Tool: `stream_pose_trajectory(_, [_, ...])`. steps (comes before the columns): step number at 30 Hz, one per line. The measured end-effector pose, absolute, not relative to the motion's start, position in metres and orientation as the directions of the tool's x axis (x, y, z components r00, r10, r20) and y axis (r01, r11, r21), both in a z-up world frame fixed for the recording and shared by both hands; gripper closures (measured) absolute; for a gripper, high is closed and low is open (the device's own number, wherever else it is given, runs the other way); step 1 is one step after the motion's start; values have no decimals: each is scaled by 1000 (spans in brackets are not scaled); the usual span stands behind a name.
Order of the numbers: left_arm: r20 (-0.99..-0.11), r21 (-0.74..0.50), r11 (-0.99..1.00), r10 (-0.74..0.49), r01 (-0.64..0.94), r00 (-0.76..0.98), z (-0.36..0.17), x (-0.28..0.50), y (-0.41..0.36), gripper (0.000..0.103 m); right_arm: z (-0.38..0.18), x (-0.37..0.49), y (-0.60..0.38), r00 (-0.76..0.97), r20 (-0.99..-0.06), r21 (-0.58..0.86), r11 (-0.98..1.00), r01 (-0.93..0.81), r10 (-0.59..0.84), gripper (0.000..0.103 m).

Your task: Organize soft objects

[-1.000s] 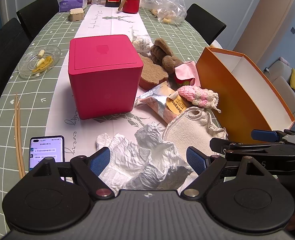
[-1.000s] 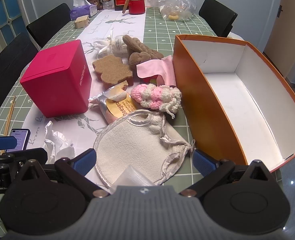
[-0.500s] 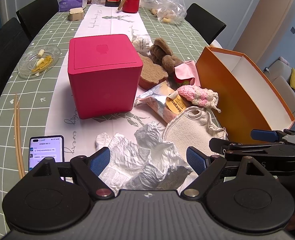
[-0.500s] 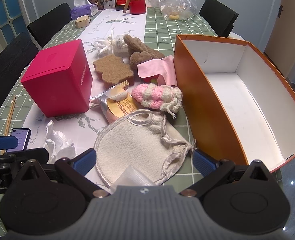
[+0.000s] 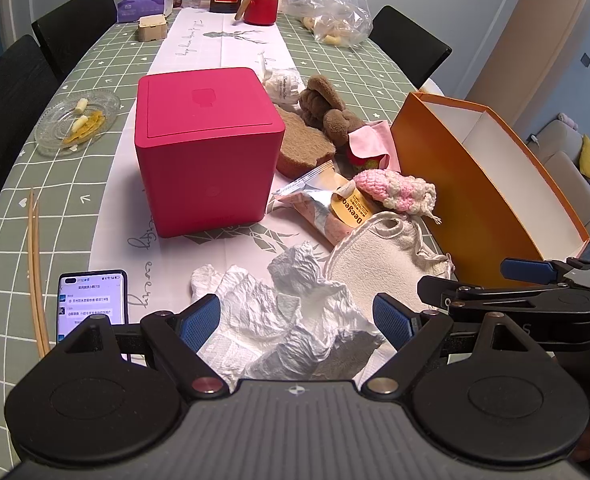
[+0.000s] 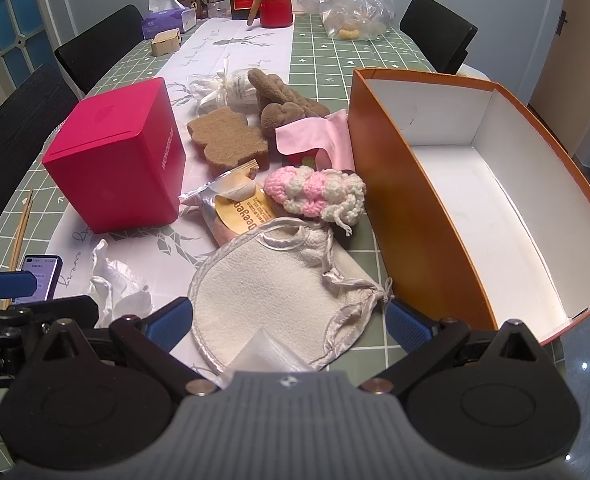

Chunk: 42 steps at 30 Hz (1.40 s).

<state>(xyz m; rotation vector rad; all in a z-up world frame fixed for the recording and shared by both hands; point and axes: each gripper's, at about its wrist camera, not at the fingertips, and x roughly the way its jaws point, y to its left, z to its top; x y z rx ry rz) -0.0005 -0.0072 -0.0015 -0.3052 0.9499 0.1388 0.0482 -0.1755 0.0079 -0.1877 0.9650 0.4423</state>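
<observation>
Both sets of jaws stand spread wide with nothing between the pads. The left gripper [image 5: 297, 322] hangs over a crumpled tissue [image 5: 279, 312], which lies right between its jaws and a little ahead of them. The right gripper [image 6: 289, 326] hangs over a cream bib [image 6: 263, 292], which fills the gap between its jaws; the bib's satin ties trail toward the right-hand pad.

Just beyond the bib, ahead of the right jaws, sits a pink-and-white knit [image 6: 315, 194], with a snack packet [image 6: 235, 212] touching it on the left. Further ahead lie a brown sponge [image 6: 225, 140], a plush toy [image 6: 283, 106] and a pink cloth [image 6: 319, 136]. To the right of the right jaws stands the orange box [image 6: 399, 208], open and bare inside, the likely place for the soft things. A red cube [image 5: 207, 148] stands ahead of the left jaws on the worktop [image 5: 79, 184], and a phone [image 5: 91, 300] lies just outside the left pad.

The bib looks light and limp: it will drape and fold when lifted, and its satin binding may slide between the pads. A pinch on the thick terry near the neck curve, gathering a fold, should hold better than the slick edge or the thin ties. The tissue weighs almost nothing and crushes freely; any raised ridge will do, though it may tear if dragged. The knit is springy and rough, so it should grip well at its middle.
</observation>
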Motion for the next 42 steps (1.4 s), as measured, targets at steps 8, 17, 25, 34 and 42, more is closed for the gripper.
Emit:
stream_pose_trajectory(8, [-817, -197, 948, -19, -249, 576, -1, 0, -6, 2, 8, 48, -175, 490, -826, 39, 895, -444, 279, 3])
stream_pose_trajectory(17, [-817, -198, 948, -20, -249, 576, -1, 0, -6, 2, 8, 48, -176, 489, -826, 40, 895, -443, 279, 3])
stream_pose_trajectory(25, [-817, -199, 948, -20, -249, 576, -1, 0, -6, 2, 8, 48, -176, 488, -826, 41, 895, -444, 280, 3])
stream_pose_trajectory(34, [-816, -195, 949, -17, -247, 578, 0, -1, -5, 2, 8, 48, -176, 488, -826, 41, 895, -445, 281, 3])
stream_pose_trajectory(42, [-758, -209, 961, -42, -182, 651, 18, -7, -6, 2, 20, 47, -187, 479, -775, 153, 858, -491, 412, 3])
